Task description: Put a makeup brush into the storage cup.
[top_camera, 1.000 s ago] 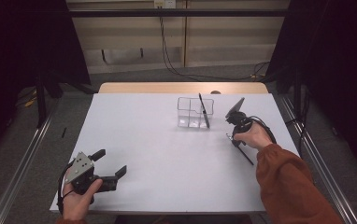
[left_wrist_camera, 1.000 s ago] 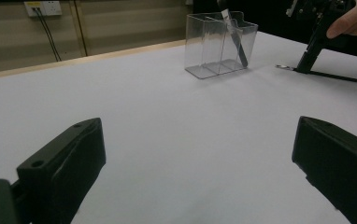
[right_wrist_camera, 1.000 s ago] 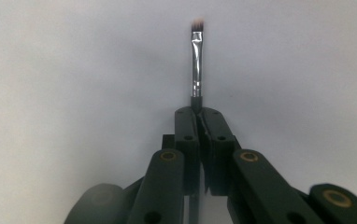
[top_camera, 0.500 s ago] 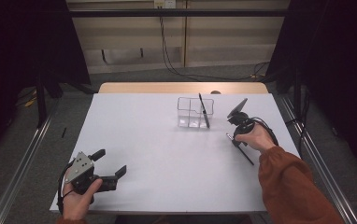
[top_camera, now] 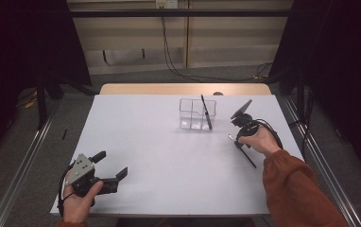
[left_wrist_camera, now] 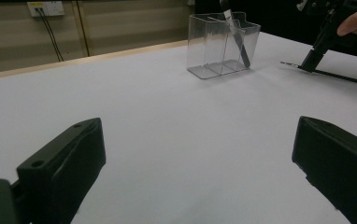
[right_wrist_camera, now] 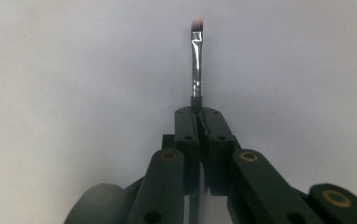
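Near the right edge of the desk [top_camera: 136, 189], the right gripper [right_wrist_camera: 199, 112] has its jaws clamped on a thin black brush [right_wrist_camera: 196, 56], gripped just behind the metal ferrule. The brush lies flat on the desk, its handle trailing toward the near right corner, so the grip looks made for lifting it. A clear divided holder [top_camera: 196, 114], toward the far edge, already has one brush leaning inside and is the likely destination. By the near left corner, the left gripper [top_camera: 107, 171] idles with jaws wide and empty.
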